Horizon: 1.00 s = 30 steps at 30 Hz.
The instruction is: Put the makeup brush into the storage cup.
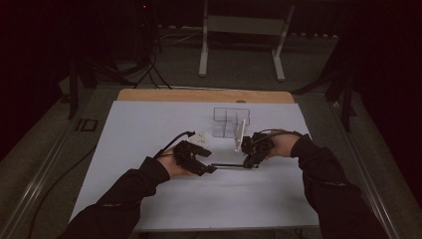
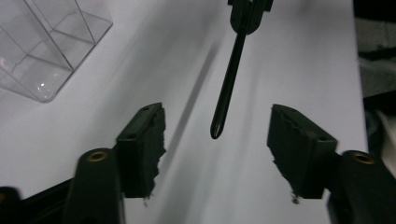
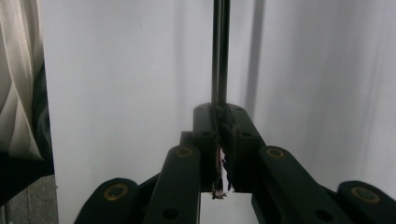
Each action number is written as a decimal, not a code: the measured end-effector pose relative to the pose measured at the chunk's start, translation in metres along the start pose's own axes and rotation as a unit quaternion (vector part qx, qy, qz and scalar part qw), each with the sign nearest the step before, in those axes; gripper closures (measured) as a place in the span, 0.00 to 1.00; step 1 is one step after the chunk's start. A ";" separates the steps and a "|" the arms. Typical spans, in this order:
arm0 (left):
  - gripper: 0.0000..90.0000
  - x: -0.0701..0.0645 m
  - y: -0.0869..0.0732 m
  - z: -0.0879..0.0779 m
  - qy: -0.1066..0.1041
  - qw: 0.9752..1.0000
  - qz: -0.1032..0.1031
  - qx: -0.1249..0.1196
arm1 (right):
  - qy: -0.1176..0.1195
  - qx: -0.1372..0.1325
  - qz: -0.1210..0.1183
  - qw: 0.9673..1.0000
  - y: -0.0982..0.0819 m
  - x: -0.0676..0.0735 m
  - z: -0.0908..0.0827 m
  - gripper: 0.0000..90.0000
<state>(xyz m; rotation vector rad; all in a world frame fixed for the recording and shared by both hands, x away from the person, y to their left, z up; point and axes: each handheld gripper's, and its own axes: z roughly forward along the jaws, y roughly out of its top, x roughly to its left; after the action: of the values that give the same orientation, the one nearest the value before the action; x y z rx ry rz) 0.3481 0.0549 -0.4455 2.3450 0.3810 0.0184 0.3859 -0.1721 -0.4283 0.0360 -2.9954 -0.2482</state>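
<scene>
Right gripper pinches one end of a thin black rod, held level above the white table sheet. Left gripper jaws spread wide, rod's free tip between them, untouched. Clear plastic organizer sits just beyond.

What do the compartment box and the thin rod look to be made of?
Compartment box: clear, glossy plastic, probably acrylic; the table shows through its walls. Thin rod, clamped in the right hand-held gripper: black, smooth, with a faint sheen; metal or plastic, can't tell.

Probably a dim lab: white-topped table, trailing floor cables, bare metal frame legs.
</scene>
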 end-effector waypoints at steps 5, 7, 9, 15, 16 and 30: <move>0.54 0.000 0.003 0.009 -0.002 1.000 0.010 0.011 | 0.001 -0.003 -0.004 1.000 0.002 0.000 0.000 0.93; 0.58 -0.001 0.004 0.013 -0.008 1.000 0.013 0.015 | 0.002 -0.003 -0.005 1.000 0.003 0.001 0.000 0.93; 0.62 -0.001 0.005 0.016 -0.011 1.000 0.017 0.018 | 0.002 0.000 -0.003 1.000 0.004 0.001 0.000 0.93; 0.70 -0.001 0.009 0.023 -0.010 0.999 0.027 0.030 | 0.002 0.001 -0.007 1.000 0.006 0.001 0.001 0.93; 0.71 -0.002 0.009 0.024 -0.009 0.999 0.034 0.033 | 0.001 0.001 -0.006 1.000 0.007 0.001 0.001 0.93; 0.90 -0.006 0.012 0.033 -0.009 0.995 0.064 0.079 | 0.004 0.013 -0.011 1.000 0.010 0.001 0.005 0.93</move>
<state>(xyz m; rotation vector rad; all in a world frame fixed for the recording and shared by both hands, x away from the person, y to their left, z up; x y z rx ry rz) 0.3495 0.0221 -0.4603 2.5205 0.2291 0.0293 0.3839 -0.1612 -0.4310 0.0731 -2.9917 -0.2121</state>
